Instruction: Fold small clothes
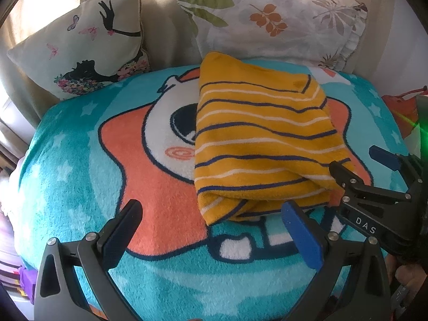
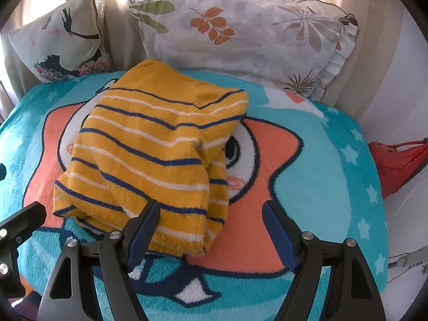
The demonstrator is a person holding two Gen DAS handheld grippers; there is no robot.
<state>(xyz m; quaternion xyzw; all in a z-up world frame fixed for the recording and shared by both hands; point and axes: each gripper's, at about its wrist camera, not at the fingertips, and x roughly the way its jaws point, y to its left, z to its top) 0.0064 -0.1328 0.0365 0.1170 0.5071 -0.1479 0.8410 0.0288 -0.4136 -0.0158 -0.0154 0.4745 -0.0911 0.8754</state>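
A small yellow garment [image 1: 262, 139] with navy and white stripes lies folded into a thick bundle on a teal cartoon blanket [image 1: 80, 160]. It also shows in the right wrist view [image 2: 155, 155]. My left gripper [image 1: 214, 230] is open and empty, just in front of the bundle's near edge. My right gripper [image 2: 211, 230] is open and empty, its left finger [image 2: 144, 230] over the bundle's near corner. The right gripper also shows at the right of the left wrist view [image 1: 361, 165], beside the bundle.
A cushion with a dancer print [image 1: 85, 42] and a leaf-print pillow [image 1: 267, 26] lean against a beige curtain behind the blanket [image 2: 334, 165]. A red item [image 2: 396, 163] lies off the blanket's right edge. The left gripper's finger [image 2: 18, 222] shows at the left edge.
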